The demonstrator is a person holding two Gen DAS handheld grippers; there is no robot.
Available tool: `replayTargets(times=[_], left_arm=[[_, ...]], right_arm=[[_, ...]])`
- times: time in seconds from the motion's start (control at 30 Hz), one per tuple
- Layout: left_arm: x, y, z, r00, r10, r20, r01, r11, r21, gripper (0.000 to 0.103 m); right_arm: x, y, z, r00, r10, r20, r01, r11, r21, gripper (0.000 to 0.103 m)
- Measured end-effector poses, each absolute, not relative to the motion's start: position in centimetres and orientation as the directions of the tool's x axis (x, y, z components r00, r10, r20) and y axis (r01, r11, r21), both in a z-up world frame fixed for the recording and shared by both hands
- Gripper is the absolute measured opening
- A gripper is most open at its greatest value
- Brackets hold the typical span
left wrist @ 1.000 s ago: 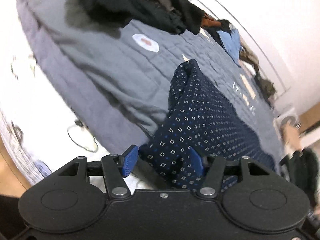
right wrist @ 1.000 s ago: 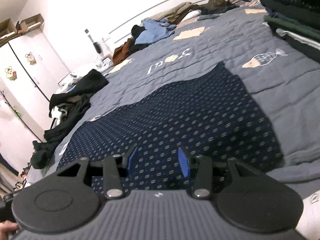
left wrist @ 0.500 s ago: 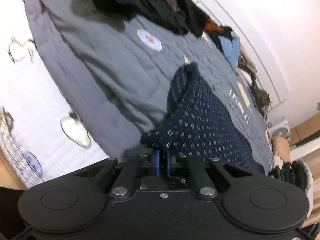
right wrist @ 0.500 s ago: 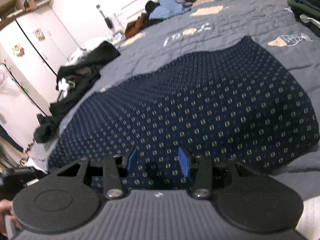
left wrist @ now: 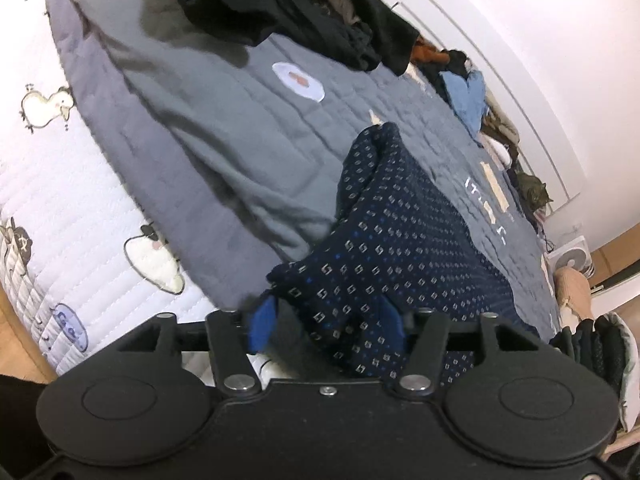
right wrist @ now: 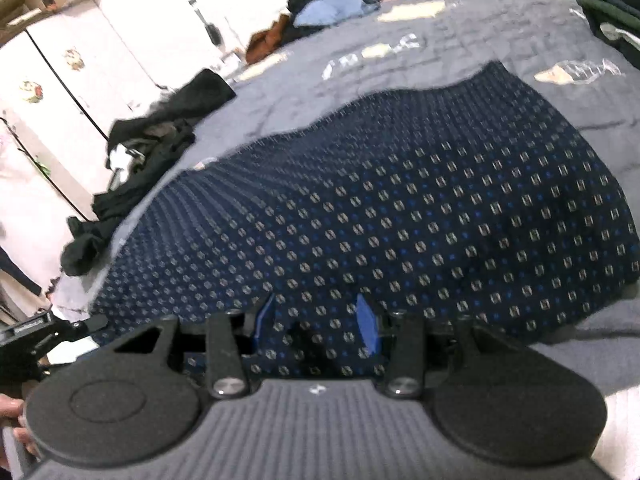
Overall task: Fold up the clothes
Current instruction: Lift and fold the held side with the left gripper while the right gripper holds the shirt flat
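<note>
The left gripper (left wrist: 326, 318) has just been opening its jaws, and the corner of the navy patterned garment (left wrist: 404, 248) is sitting loose between the blue pads (left wrist: 262, 322), not pinched. The right gripper (right wrist: 316, 318) is standing half spread over the near hem (right wrist: 320, 344), also gripping nothing.

The risk: that lifted left corner is bunching into a ridge, so if the person is closing on it now, they're probably catching a double layer and folding in a crease. The garment is lying close to the edge of the grey quilt (left wrist: 224, 132), so a tug could be dragging it off the bed.

The fabric is looking thin and floppy, with a small square print. The quilt is soft and stitched, with wrinkles, so it's offering little grip underneath.
</note>
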State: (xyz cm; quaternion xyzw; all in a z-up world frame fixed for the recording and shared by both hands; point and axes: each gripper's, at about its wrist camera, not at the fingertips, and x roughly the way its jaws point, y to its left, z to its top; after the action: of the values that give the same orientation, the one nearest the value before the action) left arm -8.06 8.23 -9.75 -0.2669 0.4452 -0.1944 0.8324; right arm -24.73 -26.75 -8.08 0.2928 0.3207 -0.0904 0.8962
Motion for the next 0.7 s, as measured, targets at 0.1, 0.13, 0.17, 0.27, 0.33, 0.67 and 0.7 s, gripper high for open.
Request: replayTargets(times=[0.1, 0.13, 0.17, 0.27, 0.33, 0.67, 0.7], left_arm=[[-8.3, 7.5, -9.5, 0.533, -0.571, -0.625, 0.113, 0.78, -0.615, 0.055], [-8.2, 7.3, -9.5, 0.536, -0.57, -0.623, 0.113, 0.779, -0.617, 0.055], [-8.1, 7.2, -9.5, 0.538, -0.568, -0.623, 0.109, 0.78, -0.616, 0.055], [-7.8, 6.9, -10.0, 0.538, -0.558, -0.631, 0.08, 0.779, -0.622, 0.055], [-7.7, 6.8, -10.4, 0.531, -0.549, -0.645, 0.06, 0.784, -0.618, 0.055], [-7.6, 6.6, -11.0, 0.528, -0.537, -0.658, 0.038, 0.789, -0.614, 0.059], [-7.6, 6.5, -11.2, 0.521, -0.535, -0.665, 0.035, 0.792, -0.61, 0.06]], right_arm=[[-24.5, -26.5, -7.4, 0.804, 0.036, -0.593, 0.317, 0.818, 0.48, 0.044], [-24.4, -26.4, -7.3, 0.811, 0.042, -0.583, 0.306, 0.82, 0.484, 0.044], [-24.4, -26.3, -7.1, 0.818, 0.048, -0.573, 0.294, 0.821, 0.488, 0.044], [-23.8, -25.8, -7.1, 0.823, 0.067, -0.564, 0.27, 0.828, 0.492, 0.044], [-23.3, -25.3, -7.3, 0.818, 0.081, -0.57, 0.259, 0.833, 0.489, 0.044], [-21.5, -23.8, -9.1, 0.769, 0.101, -0.631, 0.262, 0.851, 0.456, 0.044], [-21.4, -23.8, -9.2, 0.769, 0.101, -0.632, 0.264, 0.85, 0.456, 0.044]])
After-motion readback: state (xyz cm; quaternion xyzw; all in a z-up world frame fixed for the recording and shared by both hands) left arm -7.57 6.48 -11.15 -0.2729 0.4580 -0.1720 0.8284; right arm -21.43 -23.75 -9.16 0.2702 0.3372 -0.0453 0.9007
